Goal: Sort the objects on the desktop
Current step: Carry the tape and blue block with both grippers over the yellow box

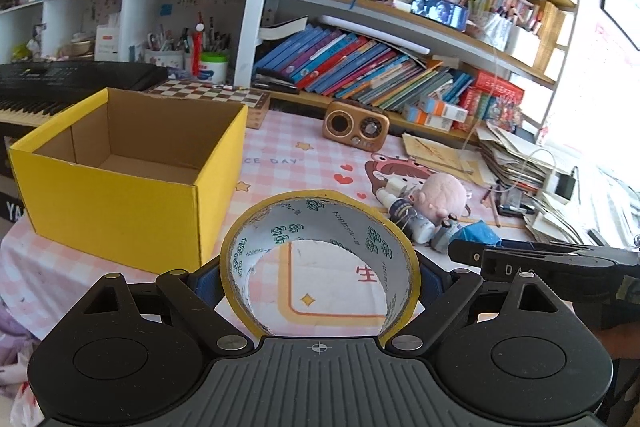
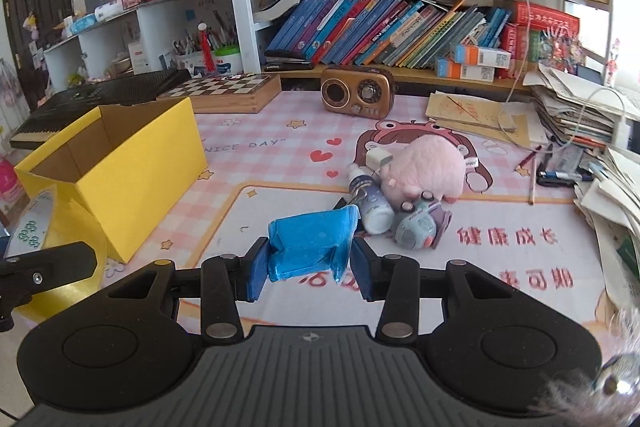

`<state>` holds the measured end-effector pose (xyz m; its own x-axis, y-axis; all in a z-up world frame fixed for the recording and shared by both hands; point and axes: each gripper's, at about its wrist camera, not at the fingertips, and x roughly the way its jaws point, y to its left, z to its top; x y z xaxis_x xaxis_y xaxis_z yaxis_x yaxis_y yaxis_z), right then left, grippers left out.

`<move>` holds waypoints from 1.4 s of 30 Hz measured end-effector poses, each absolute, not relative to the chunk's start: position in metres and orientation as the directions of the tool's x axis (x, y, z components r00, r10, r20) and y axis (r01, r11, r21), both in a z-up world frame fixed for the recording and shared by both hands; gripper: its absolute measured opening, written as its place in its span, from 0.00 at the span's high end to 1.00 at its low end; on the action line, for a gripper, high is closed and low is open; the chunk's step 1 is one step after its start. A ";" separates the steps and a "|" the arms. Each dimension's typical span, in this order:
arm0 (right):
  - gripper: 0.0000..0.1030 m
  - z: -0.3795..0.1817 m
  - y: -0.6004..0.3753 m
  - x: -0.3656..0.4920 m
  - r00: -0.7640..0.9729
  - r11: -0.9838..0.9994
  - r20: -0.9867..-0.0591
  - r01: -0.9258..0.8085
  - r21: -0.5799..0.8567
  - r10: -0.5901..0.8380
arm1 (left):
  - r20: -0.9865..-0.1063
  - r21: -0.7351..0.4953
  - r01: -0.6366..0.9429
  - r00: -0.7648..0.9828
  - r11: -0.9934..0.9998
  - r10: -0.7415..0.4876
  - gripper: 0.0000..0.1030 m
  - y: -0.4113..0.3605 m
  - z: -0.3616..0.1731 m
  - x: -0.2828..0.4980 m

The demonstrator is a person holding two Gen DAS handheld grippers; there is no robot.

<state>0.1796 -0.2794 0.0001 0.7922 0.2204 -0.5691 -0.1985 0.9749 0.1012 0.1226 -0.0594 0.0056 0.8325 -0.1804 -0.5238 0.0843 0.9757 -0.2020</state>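
Observation:
My left gripper (image 1: 320,277) is shut on a yellow tape roll (image 1: 332,215), held above the mat just right of the open, empty yellow box (image 1: 120,195). My right gripper (image 2: 308,263) is shut on a blue packet (image 2: 312,247), held over the mat. Beyond it lie a pink plush (image 2: 424,167), a white bottle (image 2: 370,201), a white charger (image 2: 378,159) and a small grey-blue toy (image 2: 416,225). The box (image 2: 132,183) stands to the left in the right wrist view, with the tape roll (image 2: 32,223) at the far left edge.
A brown retro radio (image 2: 358,93) and a chessboard (image 2: 228,87) stand at the back of the pink mat. A keyboard (image 1: 44,83) sits behind the box. Paper stacks (image 2: 584,115), pens and a cable crowd the right side. Bookshelves rise behind.

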 end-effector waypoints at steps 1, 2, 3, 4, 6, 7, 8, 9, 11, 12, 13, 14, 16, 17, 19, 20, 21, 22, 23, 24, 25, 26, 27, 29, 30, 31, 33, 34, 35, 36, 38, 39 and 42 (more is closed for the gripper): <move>0.60 0.000 -0.275 0.174 0.793 0.977 -0.571 -0.190 0.101 0.213 | -0.523 -0.200 0.091 0.832 0.976 -0.185 0.11 -0.056 0.006 0.120; 0.60 0.000 -0.271 0.169 0.792 0.978 -0.575 -0.181 0.102 0.207 | -0.523 -0.199 0.101 0.830 0.975 -0.193 0.11 -0.051 0.006 0.116; 0.60 0.000 -0.267 0.163 0.791 0.980 -0.579 -0.172 0.102 0.199 | -0.524 -0.200 0.109 0.828 0.974 -0.200 0.11 -0.047 0.005 0.113; 0.60 -0.001 -0.262 0.157 0.790 0.981 -0.582 -0.164 0.103 0.193 | -0.526 -0.200 0.116 0.825 0.973 -0.206 0.11 -0.043 0.005 0.109; 0.60 -0.001 -0.253 0.144 0.789 0.983 -0.586 -0.151 0.102 0.183 | -0.532 -0.194 0.130 0.819 0.972 -0.215 0.11 -0.035 0.005 0.101; 0.60 -0.002 -0.249 0.138 0.789 0.984 -0.588 -0.146 0.103 0.179 | -0.535 -0.193 0.134 0.816 0.972 -0.218 0.11 -0.031 0.004 0.098; 0.60 -0.003 -0.244 0.131 0.788 0.985 -0.590 -0.141 0.105 0.175 | -0.538 -0.193 0.138 0.813 0.971 -0.222 0.11 -0.025 0.004 0.093; 0.60 -0.004 -0.240 0.125 0.787 0.985 -0.592 -0.135 0.107 0.172 | -0.540 -0.192 0.142 0.811 0.971 -0.225 0.11 -0.021 0.003 0.089; 0.60 -0.006 -0.232 0.112 0.785 0.987 -0.598 -0.119 0.113 0.163 | -0.545 -0.189 0.154 0.805 0.970 -0.234 0.11 -0.012 0.003 0.080; 0.60 -0.007 -0.228 0.106 0.784 0.987 -0.601 -0.111 0.116 0.159 | -0.547 -0.188 0.161 0.802 0.969 -0.239 0.11 -0.008 0.002 0.076; 0.60 -0.009 -0.224 0.100 0.782 0.987 -0.603 -0.104 0.119 0.156 | -0.549 -0.186 0.167 0.799 0.968 -0.244 0.11 -0.005 0.002 0.071; 0.60 -0.010 -0.220 0.094 0.781 0.988 -0.605 -0.099 0.123 0.153 | -0.553 -0.184 0.174 0.795 0.967 -0.248 0.11 0.000 0.001 0.065; 0.60 -0.014 -0.211 0.082 0.777 0.988 -0.611 -0.092 0.128 0.152 | -0.558 -0.181 0.183 0.790 0.966 -0.254 0.11 0.006 0.000 0.056; 0.60 -0.015 -0.207 0.077 0.775 0.987 -0.614 -0.090 0.130 0.152 | -0.560 -0.180 0.187 0.787 0.966 -0.257 0.11 0.011 -0.001 0.051; 0.60 -0.017 -0.198 0.067 0.769 0.987 -0.620 -0.090 0.135 0.155 | -0.563 -0.177 0.190 0.785 0.966 -0.258 0.11 0.017 -0.001 0.043; 0.60 -0.018 -0.195 0.063 0.767 0.987 -0.623 -0.089 0.137 0.155 | -0.565 -0.176 0.190 0.784 0.966 -0.258 0.11 0.021 -0.001 0.038; 0.60 -0.018 -0.192 0.058 0.765 0.986 -0.625 -0.087 0.139 0.156 | -0.566 -0.176 0.191 0.783 0.966 -0.257 0.11 0.023 -0.001 0.035; 0.60 -0.018 -0.190 0.055 0.763 0.986 -0.627 -0.087 0.142 0.158 | -0.566 -0.175 0.192 0.783 0.966 -0.258 0.11 0.026 -0.001 0.032; 0.60 -0.017 -0.188 0.052 0.763 0.986 -0.627 -0.087 0.143 0.158 | -0.564 -0.176 0.193 0.784 0.965 -0.260 0.11 0.028 -0.001 0.028; 0.60 -0.016 -0.185 0.049 0.763 0.986 -0.627 -0.088 0.143 0.159 | -0.562 -0.177 0.194 0.785 0.965 -0.261 0.11 0.030 -0.001 0.025; 0.60 -0.016 -0.183 0.046 0.763 0.986 -0.626 -0.090 0.143 0.161 | -0.560 -0.178 0.194 0.786 0.965 -0.262 0.11 0.033 0.000 0.022; 0.60 -0.015 -0.181 0.044 0.763 0.985 -0.626 -0.092 0.143 0.162 | -0.560 -0.178 0.194 0.786 0.965 -0.262 0.11 0.035 0.000 0.020; 0.60 -0.015 -0.178 0.042 0.762 0.985 -0.626 -0.097 0.142 0.165 | -0.559 -0.178 0.193 0.787 0.965 -0.261 0.11 0.036 0.000 0.018; 0.60 -0.013 -0.173 0.039 0.760 0.984 -0.626 -0.109 0.139 0.173 | -0.555 -0.180 0.188 0.791 0.966 -0.257 0.11 0.041 0.001 0.014; 0.60 -0.012 -0.170 0.037 0.760 0.984 -0.625 -0.115 0.137 0.176 | -0.553 -0.182 0.184 0.793 0.966 -0.255 0.11 0.043 0.001 0.012; 0.60 -0.012 -0.168 0.036 0.760 0.983 -0.624 -0.121 0.136 0.180 | -0.552 -0.184 0.179 0.795 0.966 -0.252 0.11 0.045 0.002 0.010; 0.60 -0.011 -0.163 0.034 0.759 0.982 -0.623 -0.135 0.134 0.189 | -0.548 -0.187 0.170 0.799 0.968 -0.246 0.11 0.050 0.002 0.007; 0.60 -0.011 -0.161 0.034 0.757 0.981 -0.624 -0.142 0.134 0.195 | -0.547 -0.188 0.166 0.801 0.968 -0.243 0.11 0.052 0.002 0.006; 0.60 -0.011 -0.158 0.033 0.754 0.980 -0.626 -0.150 0.134 0.201 | -0.546 -0.189 0.160 0.803 0.969 -0.239 0.11 0.053 0.003 0.004; 0.60 -0.011 -0.156 0.033 0.750 0.978 -0.628 -0.157 0.135 0.207 | -0.545 -0.190 0.155 0.804 0.970 -0.235 0.11 0.056 0.003 0.003; 0.60 -0.012 -0.151 0.033 0.742 0.976 -0.633 -0.170 0.138 0.219 | -0.545 -0.192 0.144 0.807 0.971 -0.227 0.11 0.060 0.003 -0.001; 0.60 -0.012 -0.148 0.033 0.739 0.975 -0.636 -0.175 0.139 0.224 | -0.545 -0.192 0.140 0.808 0.971 -0.224 0.11 0.062 0.003 -0.002; 0.60 -0.012 -0.140 0.032 0.732 0.970 -0.637 -0.198 0.139 0.240 | -0.544 -0.194 0.124 0.812 0.973 -0.212 0.11 0.068 0.003 -0.006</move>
<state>0.0324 -0.1404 -0.0123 0.7320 0.2404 -0.6375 -0.1980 0.9704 0.1386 -0.0062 0.0682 0.0033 0.8121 -0.2121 -0.5437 0.1243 0.9731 -0.1939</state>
